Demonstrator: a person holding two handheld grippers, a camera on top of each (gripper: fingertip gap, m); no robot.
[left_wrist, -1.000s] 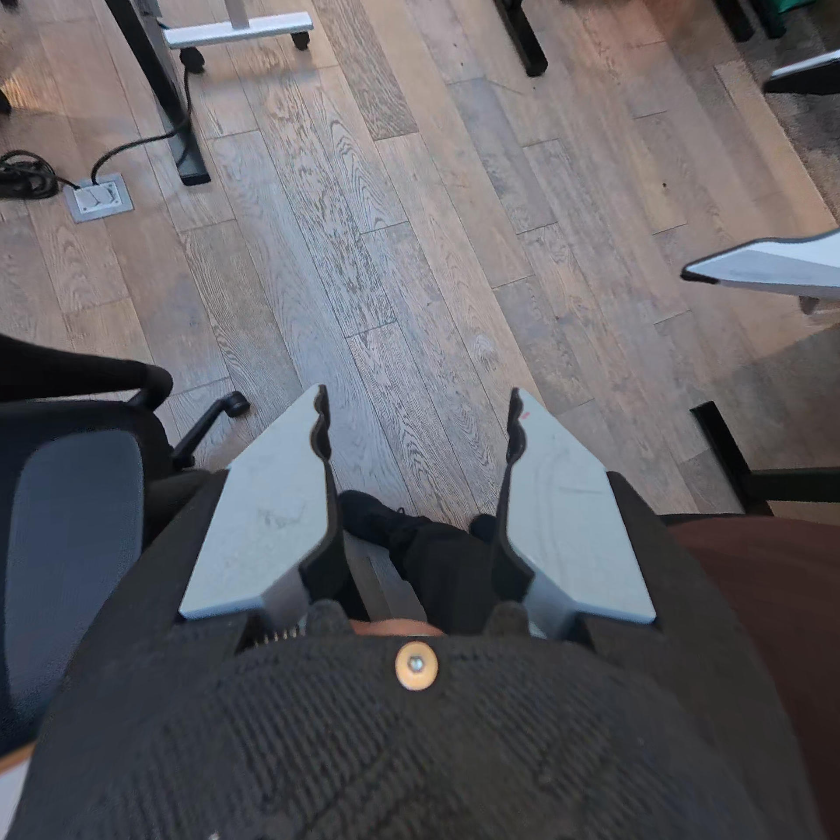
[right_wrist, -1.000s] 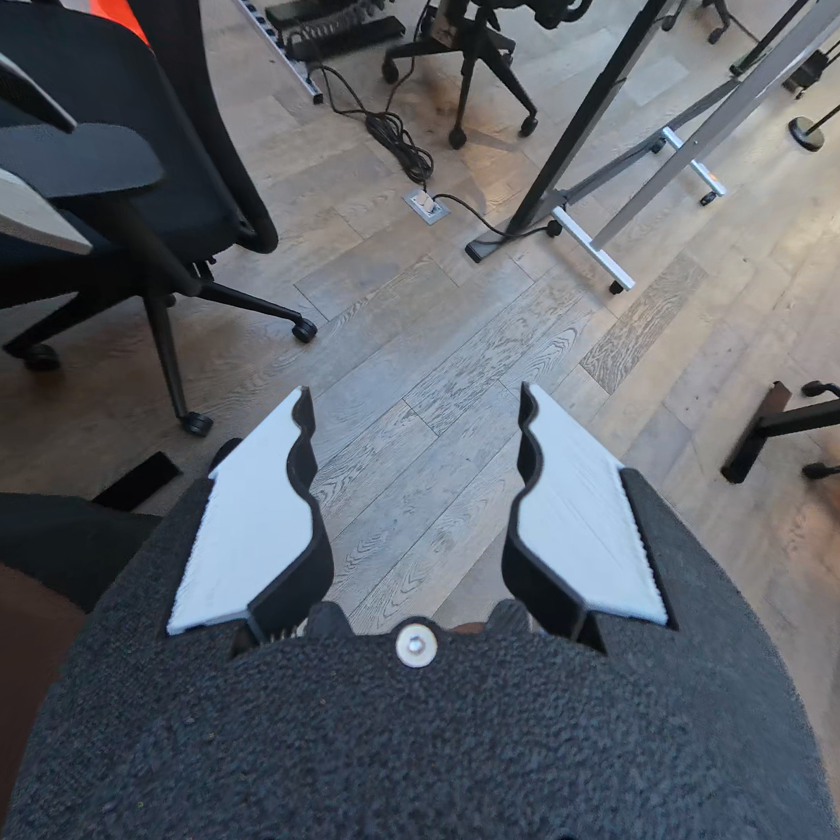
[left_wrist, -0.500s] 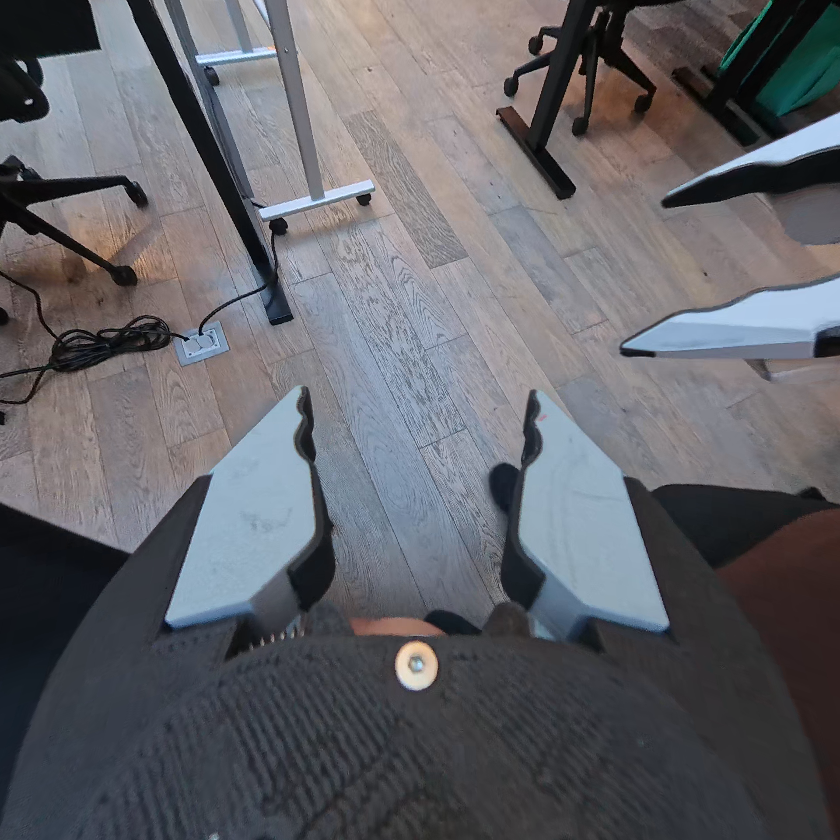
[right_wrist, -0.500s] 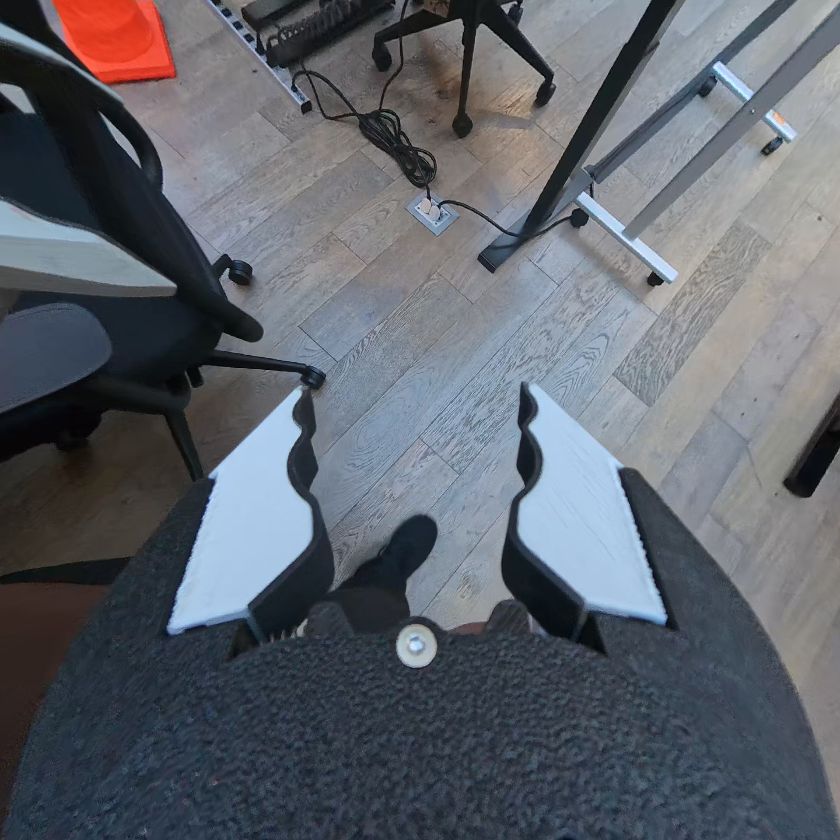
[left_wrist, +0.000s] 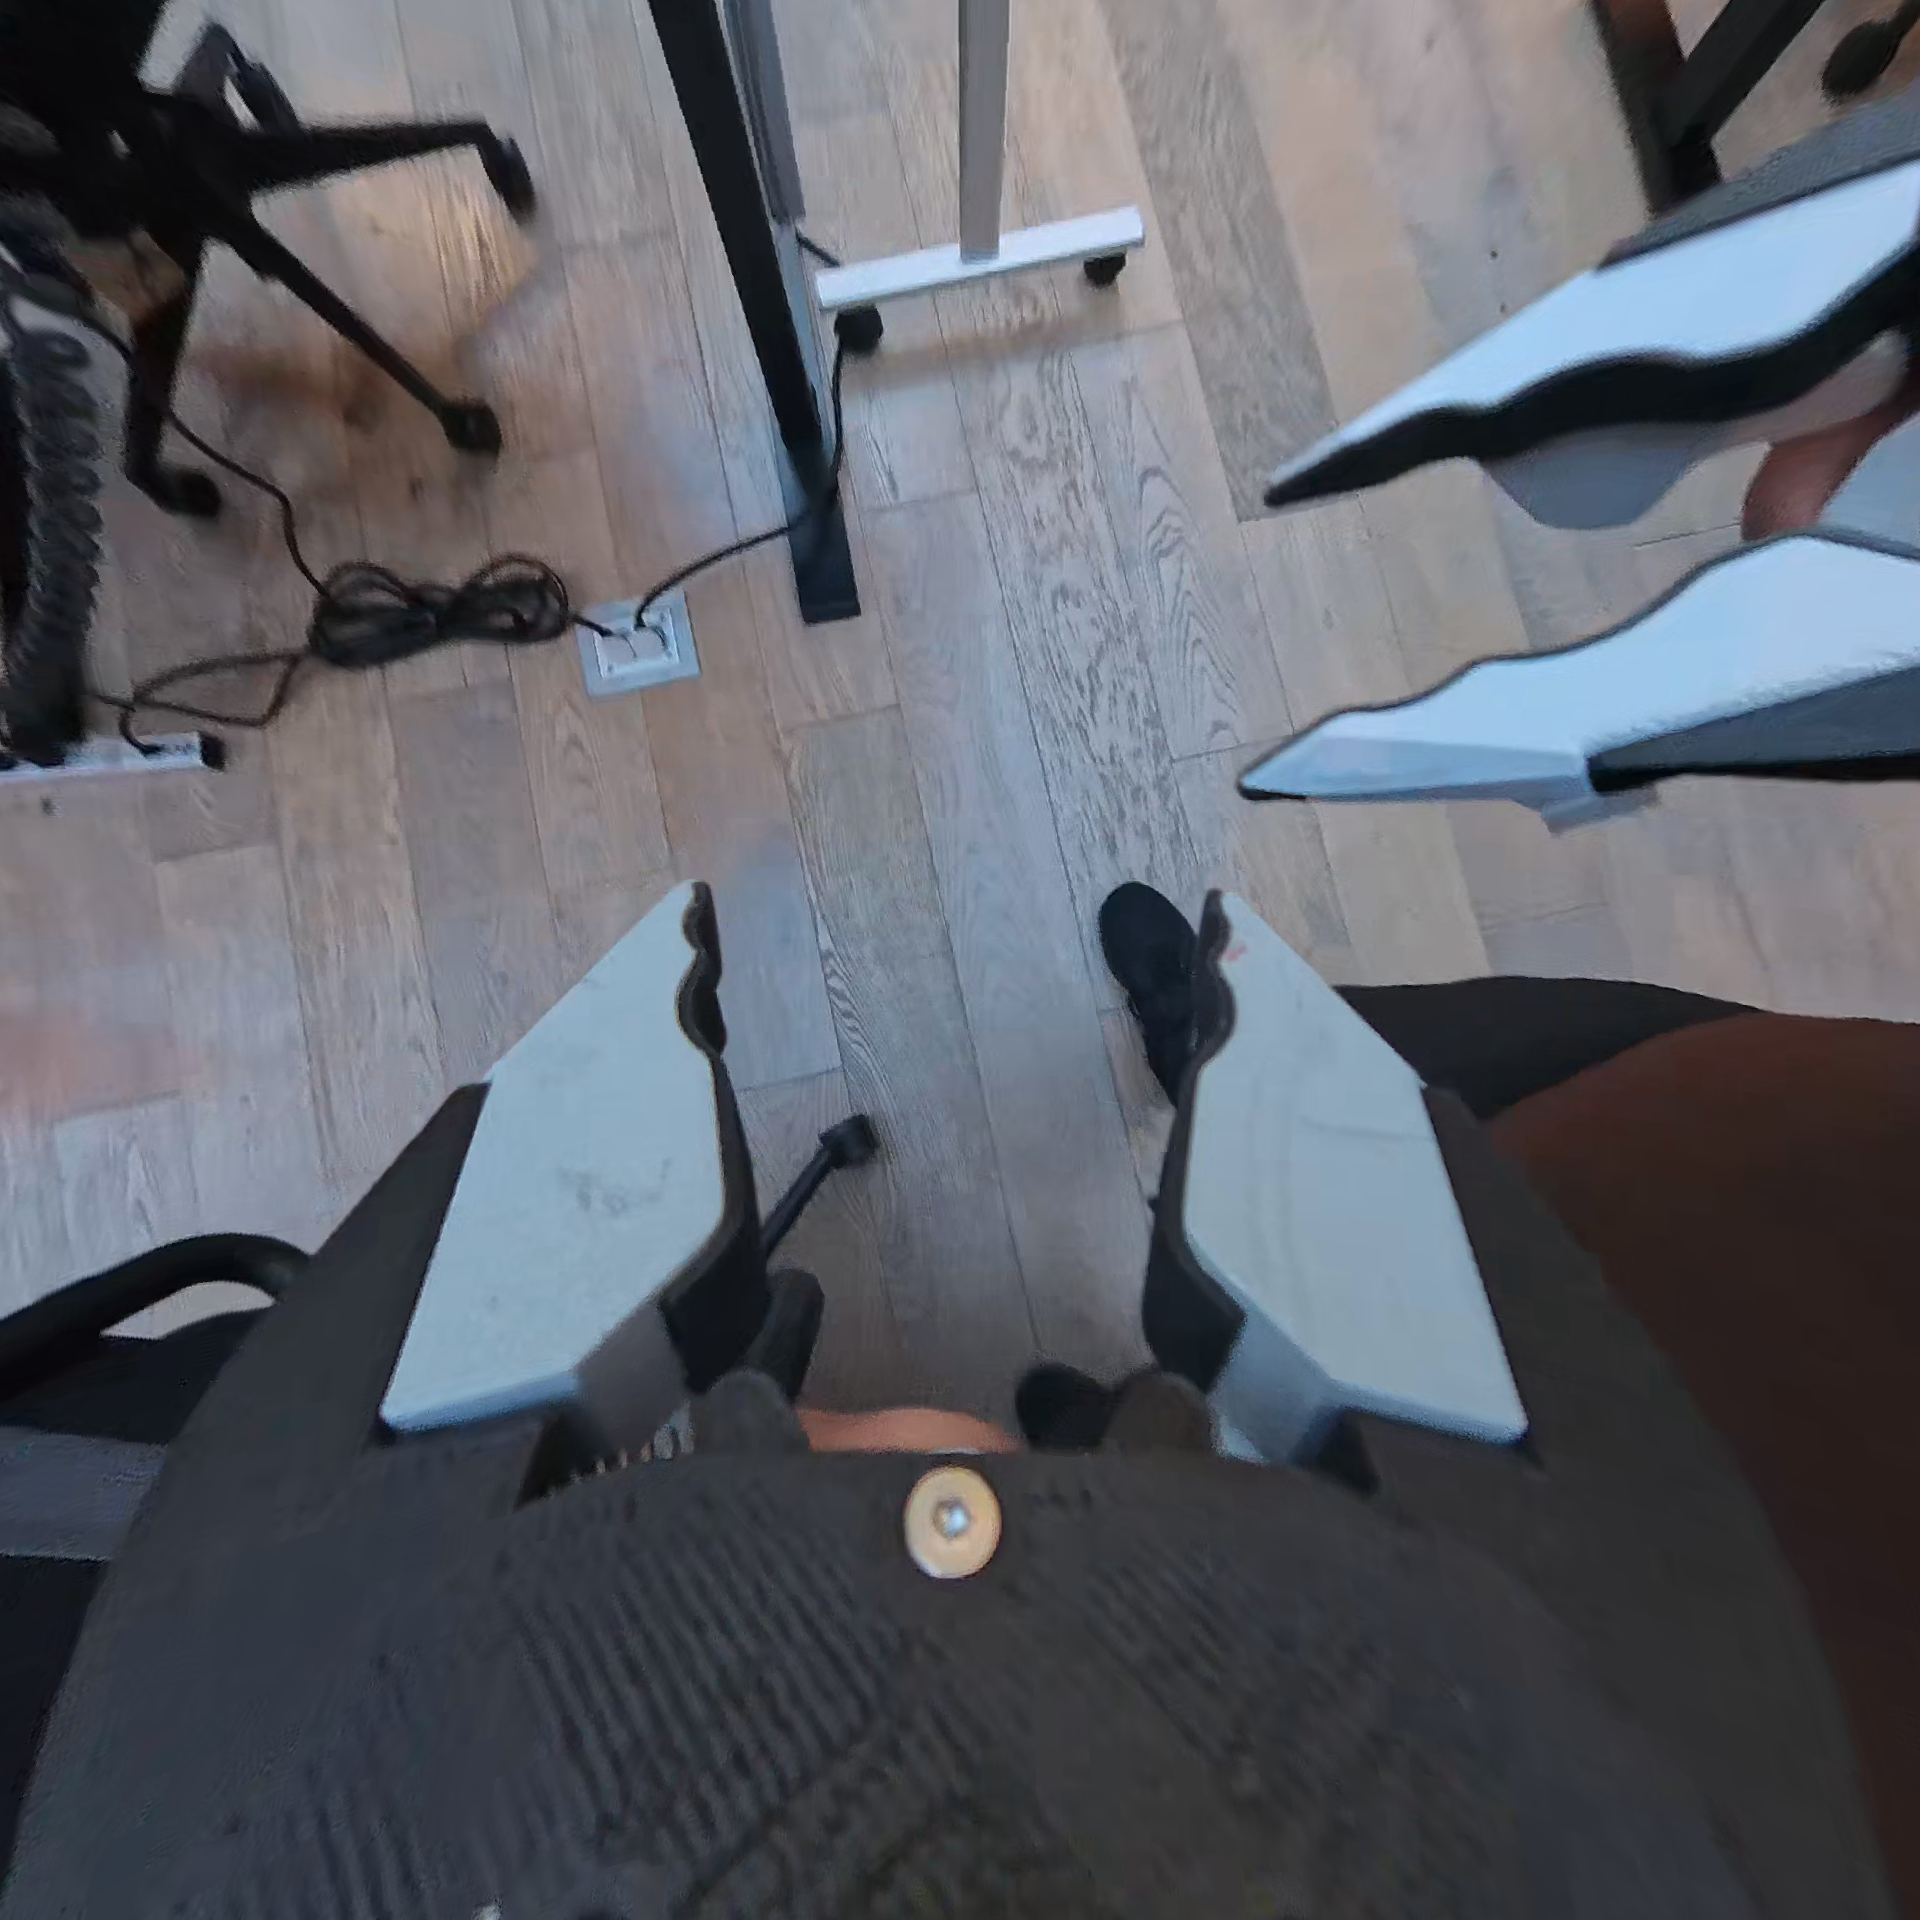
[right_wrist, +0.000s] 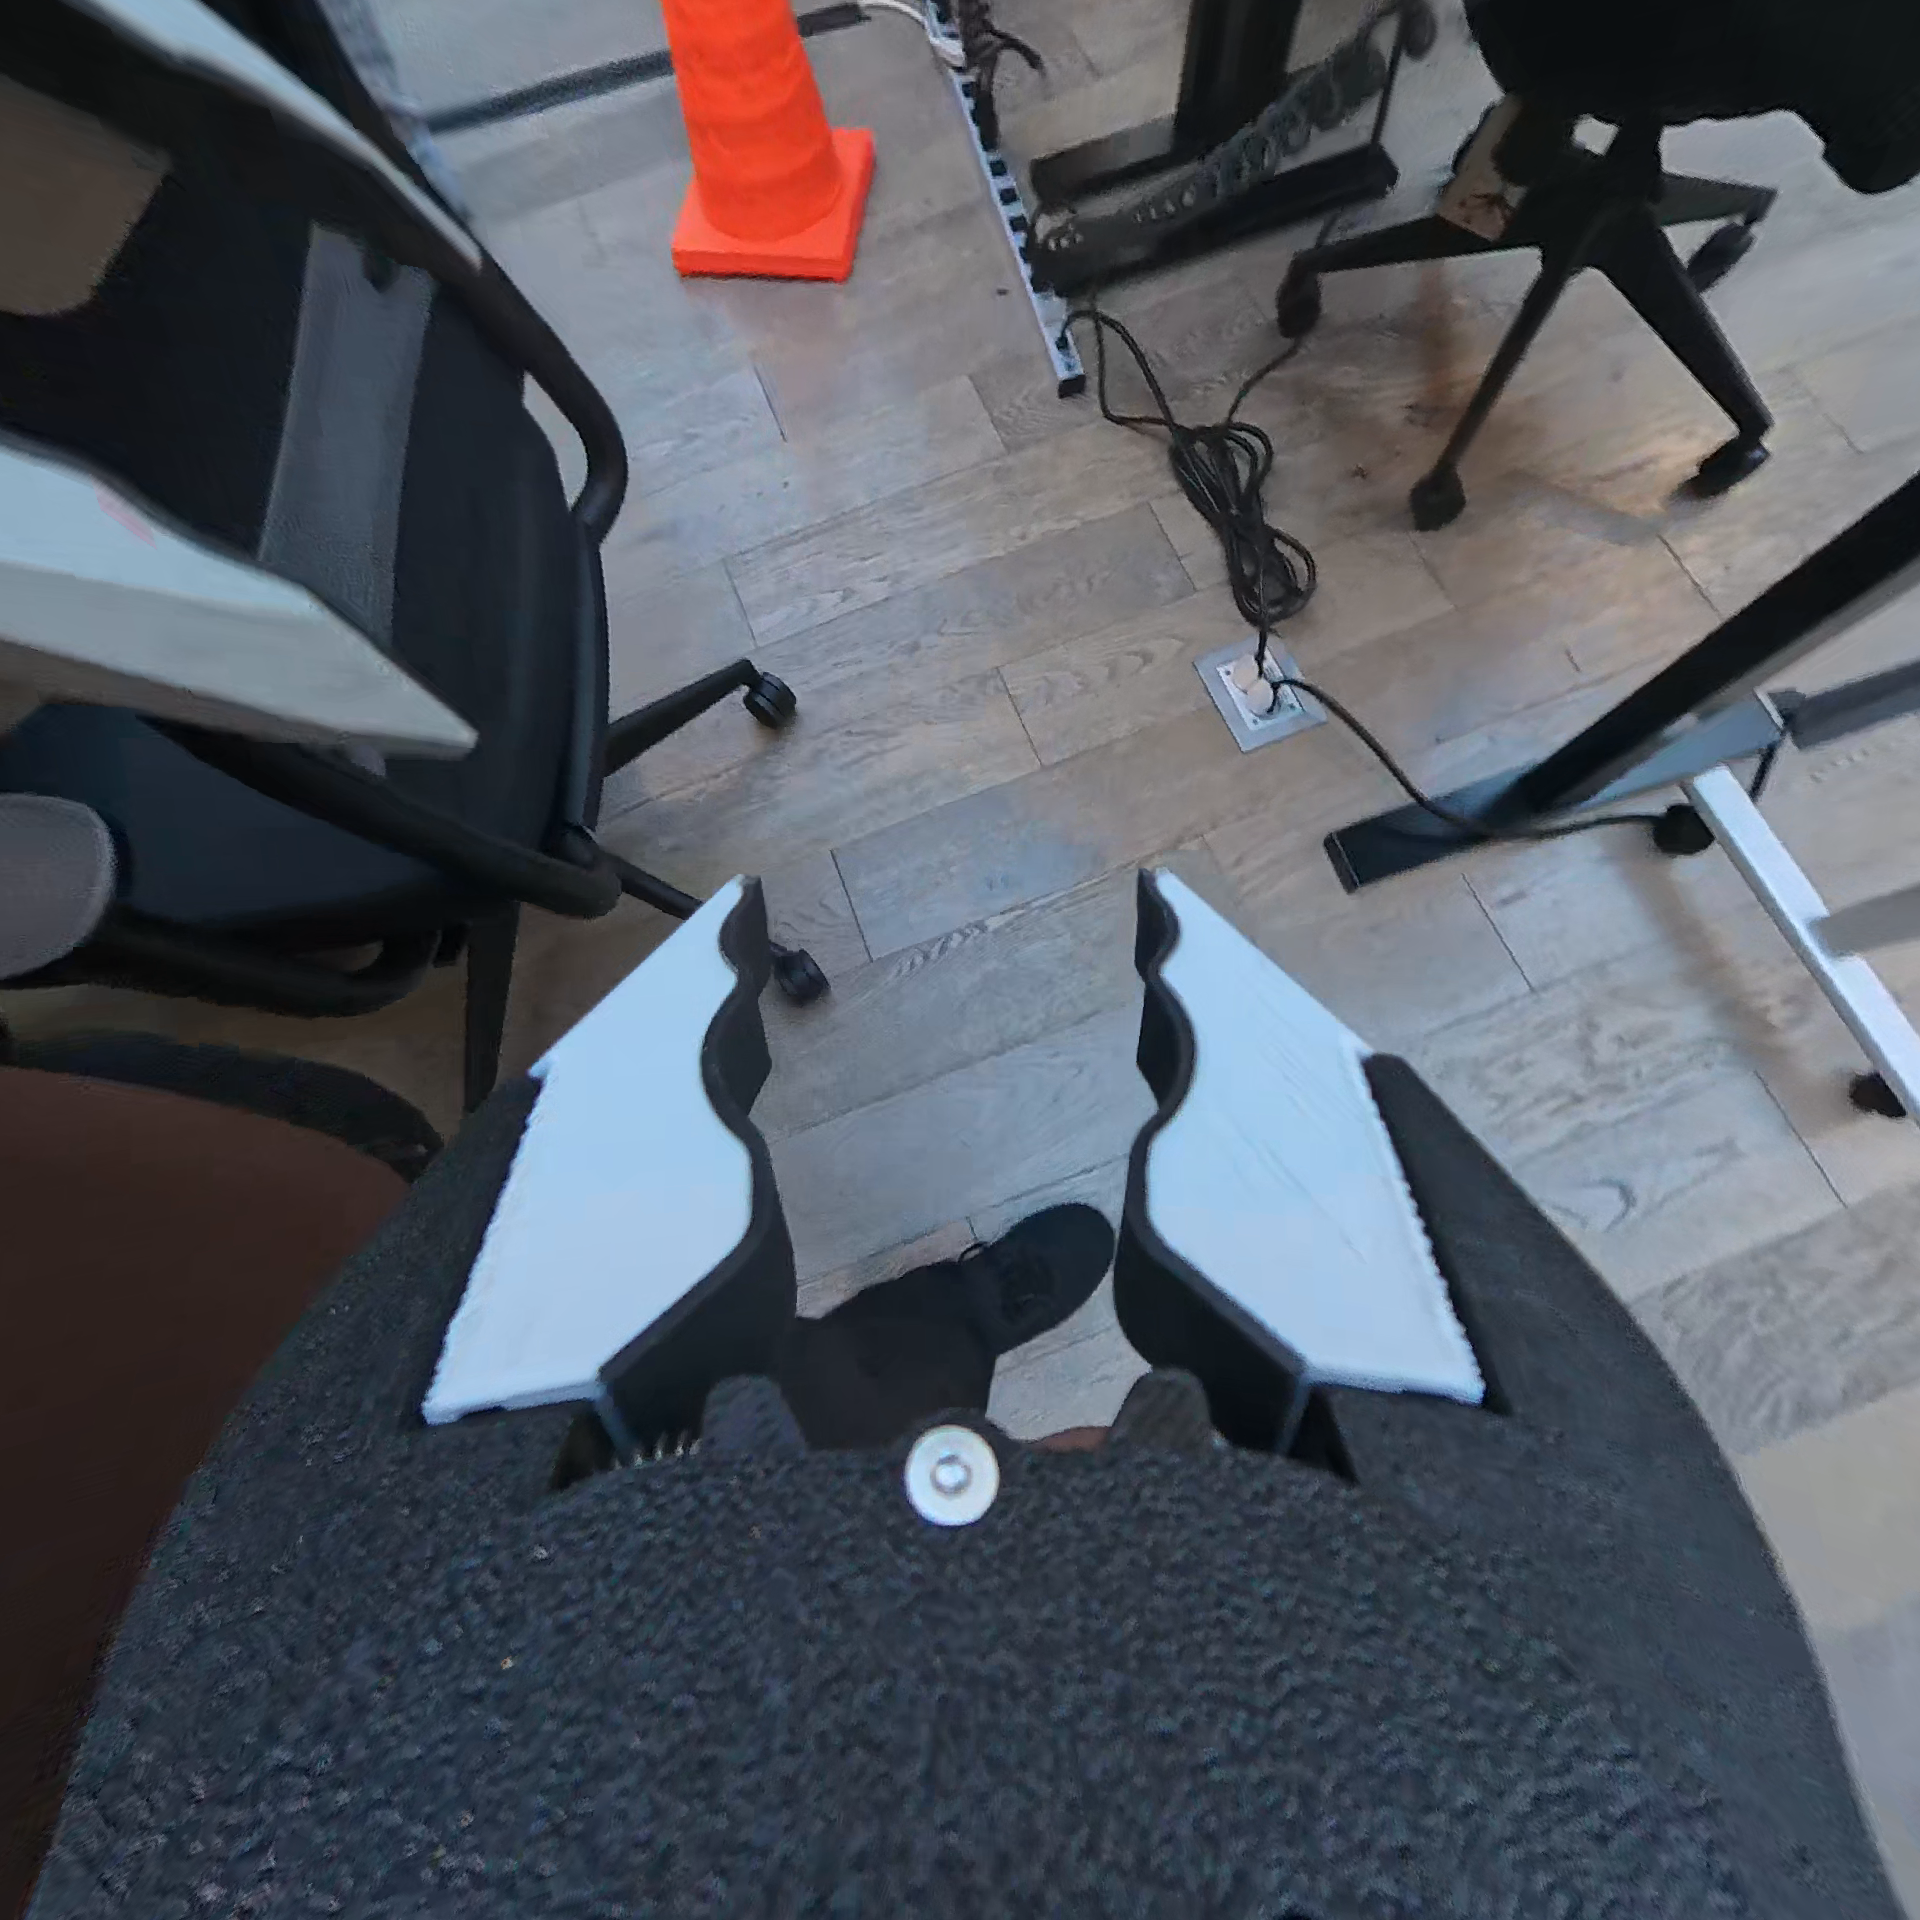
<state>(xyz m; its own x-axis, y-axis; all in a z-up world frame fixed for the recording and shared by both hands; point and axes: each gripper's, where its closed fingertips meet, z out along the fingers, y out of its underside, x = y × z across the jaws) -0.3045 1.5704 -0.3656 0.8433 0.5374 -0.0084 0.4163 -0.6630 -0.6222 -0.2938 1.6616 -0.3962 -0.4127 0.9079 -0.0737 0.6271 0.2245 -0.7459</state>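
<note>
Grey-brown wood-plank flooring (right_wrist: 987, 582) is running across the room, catching soft daylight. A bright orange plastic traffic cone (right_wrist: 764, 145) is standing near a white power strip (right_wrist: 1013, 197). Black coiled cables (right_wrist: 1242, 488) are trailing into a square metal floor outlet (right_wrist: 1257, 691). Black wheeled mesh office chairs (right_wrist: 416, 582) and black metal desk legs (left_wrist: 758, 301) are standing around.

Two office chairs (right_wrist: 343, 582) (right_wrist: 1621, 156), one orange cone (right_wrist: 764, 145), one floor outlet (right_wrist: 1259, 693), one cable bundle (right_wrist: 1242, 499), one black shoe (right_wrist: 1023, 1273).
</note>
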